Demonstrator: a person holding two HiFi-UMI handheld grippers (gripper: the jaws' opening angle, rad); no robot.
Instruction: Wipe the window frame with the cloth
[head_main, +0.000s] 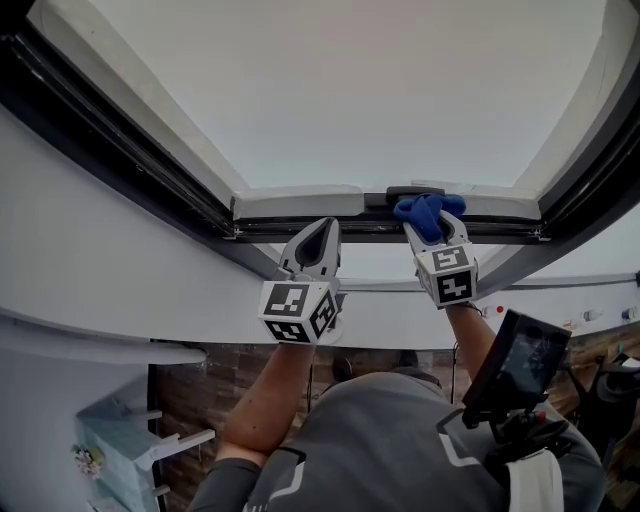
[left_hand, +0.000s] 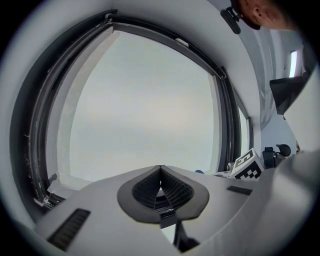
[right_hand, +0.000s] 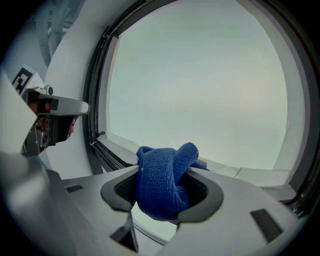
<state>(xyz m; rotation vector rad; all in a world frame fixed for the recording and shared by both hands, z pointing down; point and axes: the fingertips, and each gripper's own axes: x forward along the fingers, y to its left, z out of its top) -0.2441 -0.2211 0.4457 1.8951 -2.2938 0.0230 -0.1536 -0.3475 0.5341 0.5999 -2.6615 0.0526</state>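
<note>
A blue cloth (head_main: 427, 214) is bunched between the jaws of my right gripper (head_main: 432, 222), which is shut on it and holds it against the window frame's bottom rail (head_main: 300, 204) near the dark handle (head_main: 415, 192). In the right gripper view the blue cloth (right_hand: 162, 181) bulges out of the right gripper (right_hand: 165, 187) just short of the frame rail (right_hand: 120, 152). My left gripper (head_main: 322, 232) is shut with nothing in it, its tips just below the rail left of the cloth. The left gripper (left_hand: 160, 187) shows its pads pressed together in its own view.
The dark window frame (head_main: 110, 130) runs up both sides of the bright pane (head_main: 350, 90). A white wall (head_main: 90, 270) lies below it. A dark device (head_main: 520, 365) hangs at the person's right side. A white rack (head_main: 130, 450) stands at lower left.
</note>
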